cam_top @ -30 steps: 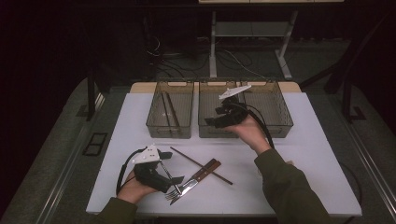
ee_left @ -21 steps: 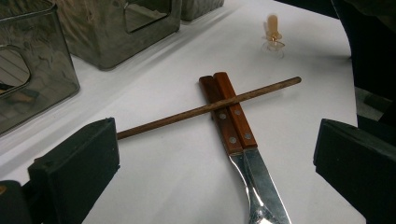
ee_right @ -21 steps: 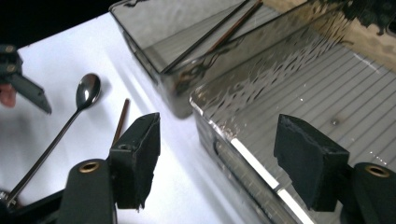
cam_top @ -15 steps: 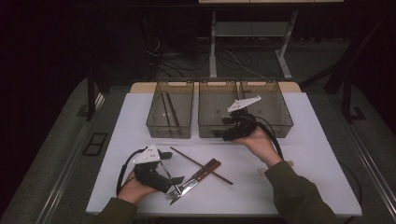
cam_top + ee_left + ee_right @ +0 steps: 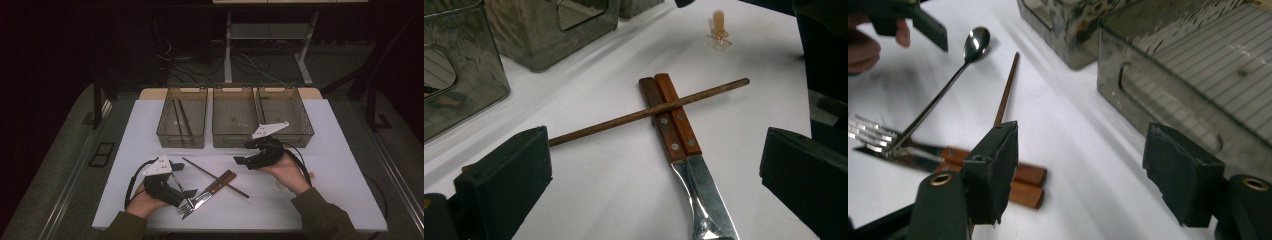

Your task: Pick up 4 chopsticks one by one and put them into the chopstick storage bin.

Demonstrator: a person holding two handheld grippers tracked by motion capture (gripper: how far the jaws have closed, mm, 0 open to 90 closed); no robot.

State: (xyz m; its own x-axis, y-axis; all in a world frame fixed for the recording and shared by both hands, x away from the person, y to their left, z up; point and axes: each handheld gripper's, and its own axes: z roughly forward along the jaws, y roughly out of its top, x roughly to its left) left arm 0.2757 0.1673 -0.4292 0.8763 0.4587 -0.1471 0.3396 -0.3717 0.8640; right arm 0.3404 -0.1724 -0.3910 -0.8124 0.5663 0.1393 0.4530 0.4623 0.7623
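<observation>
Chopstick lies across two wooden handles; both grippers' fingers gape, empty.

I am at a big white flat table top that looks bright under the light. All around it the room is very dark. The grey floor runs along both sides of my table. Behind the table stands a grey metal frame with two legs, and black wires lie in a tangle on the floor near it. A dark post stands at the left side
</observation>
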